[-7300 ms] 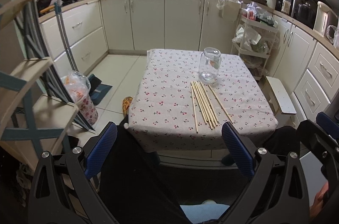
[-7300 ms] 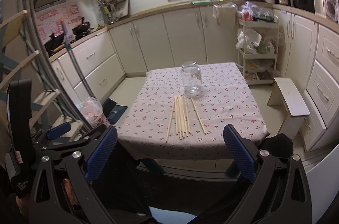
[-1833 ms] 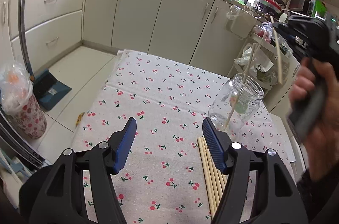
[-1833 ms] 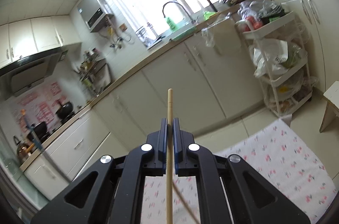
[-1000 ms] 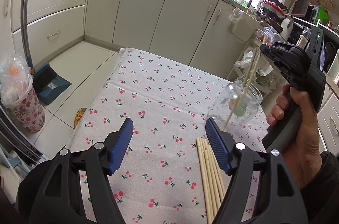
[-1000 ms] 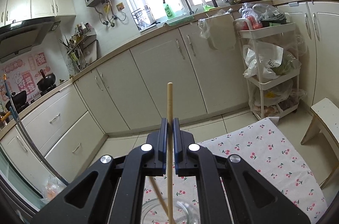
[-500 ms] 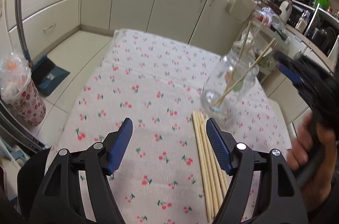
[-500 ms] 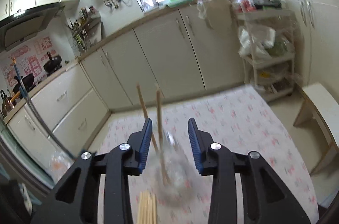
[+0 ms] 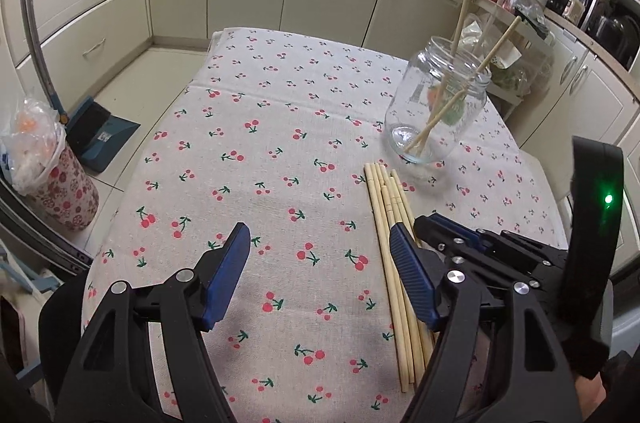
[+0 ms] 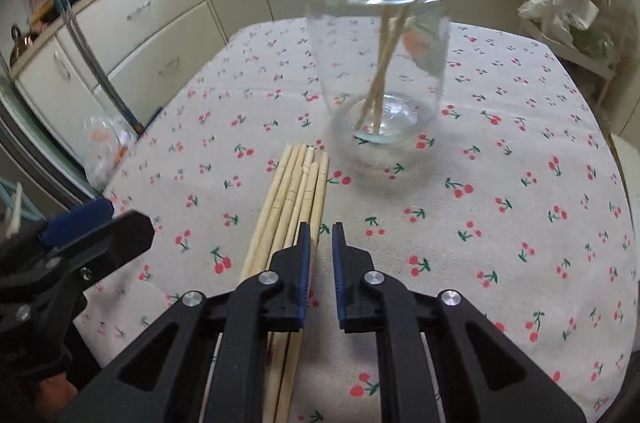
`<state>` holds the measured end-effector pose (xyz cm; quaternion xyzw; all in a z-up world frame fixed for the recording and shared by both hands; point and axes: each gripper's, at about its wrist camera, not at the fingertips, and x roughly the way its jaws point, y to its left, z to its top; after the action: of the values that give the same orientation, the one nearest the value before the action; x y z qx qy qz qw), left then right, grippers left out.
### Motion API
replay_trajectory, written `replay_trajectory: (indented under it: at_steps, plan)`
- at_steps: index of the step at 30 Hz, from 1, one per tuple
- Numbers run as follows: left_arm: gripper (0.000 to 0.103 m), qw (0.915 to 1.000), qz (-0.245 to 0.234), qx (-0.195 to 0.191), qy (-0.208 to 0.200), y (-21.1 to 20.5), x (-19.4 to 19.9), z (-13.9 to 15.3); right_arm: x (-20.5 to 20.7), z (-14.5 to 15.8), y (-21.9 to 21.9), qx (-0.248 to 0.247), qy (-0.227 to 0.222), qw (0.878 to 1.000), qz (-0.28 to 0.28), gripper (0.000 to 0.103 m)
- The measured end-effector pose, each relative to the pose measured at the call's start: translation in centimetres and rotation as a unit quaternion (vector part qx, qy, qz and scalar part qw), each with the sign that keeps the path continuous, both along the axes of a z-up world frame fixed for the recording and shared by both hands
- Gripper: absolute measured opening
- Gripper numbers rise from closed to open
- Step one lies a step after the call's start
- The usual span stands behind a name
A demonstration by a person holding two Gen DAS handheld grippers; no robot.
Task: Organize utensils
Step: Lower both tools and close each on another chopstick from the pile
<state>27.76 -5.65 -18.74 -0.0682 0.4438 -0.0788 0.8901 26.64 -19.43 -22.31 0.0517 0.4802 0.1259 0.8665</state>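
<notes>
Now 2 chopsticks (image 9: 460, 91) in glass jar (image 9: 416, 127)

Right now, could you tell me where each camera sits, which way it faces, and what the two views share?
Left wrist: rides the left gripper, looking down over the cherry tablecloth; its own open blue fingers show, and the right gripper at the right edge.
Right wrist: rides the right gripper, angled down at the loose chopsticks; its jaws, just closing, stand narrowly apart and empty, with the left gripper at left.
Shared: the glass jar holding two chopsticks, the loose row, the tablecloth.
</notes>
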Motion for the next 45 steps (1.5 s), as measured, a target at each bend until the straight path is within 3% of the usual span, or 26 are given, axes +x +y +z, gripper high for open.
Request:
replay_trajectory:
  at_steps: [4,9,15,24,29,32,39,45]
  plan:
    - [0.069,0.9999,-0.007,0.009,0.008,-0.8,1.0,-0.9,-0.3,0.1,-0.1,-0.028,0.004,1.000,-0.008,0.011]
    - [0.069,0.9995,-0.017,0.025,0.014,-2.3,2.9,-1.9,-0.9,0.3,-2.6,0.016,0.004,1.000,-0.020,0.009]
    - [0.069,0.9980,-0.003,0.052,0.035,-2.7,4.8,-3.4,0.7,-0.3,-1.6,0.036,0.018,0.999,0.001,0.009]
    - [0.069,0.9989,0.003,0.026,0.038,-1.8,5.4,-3.3,1.0,-0.3,-1.3,0.050,0.022,0.998,0.036,0.012]
    - [0.069,0.9987,0.002,0.027,0.043,-1.9,5.8,-3.5,0.9,-0.4,-1.0,0.026,0.016,0.999,0.041,0.012]
    - [0.069,0.9984,-0.009,0.039,0.041,-2.7,5.7,-3.7,0.3,0.1,-1.1,-0.018,0.014,0.999,0.031,0.012]
    - [0.069,0.9963,-0.021,0.075,0.036,-4.4,6.5,-4.0,-1.0,0.0,-4.6,0.001,0.039,0.999,-0.017,0.012]
    - [0.068,0.9952,-0.019,0.085,0.044,-4.5,6.8,-4.0,-0.3,-0.1,-4.4,0.001,0.036,0.999,-0.018,0.012]
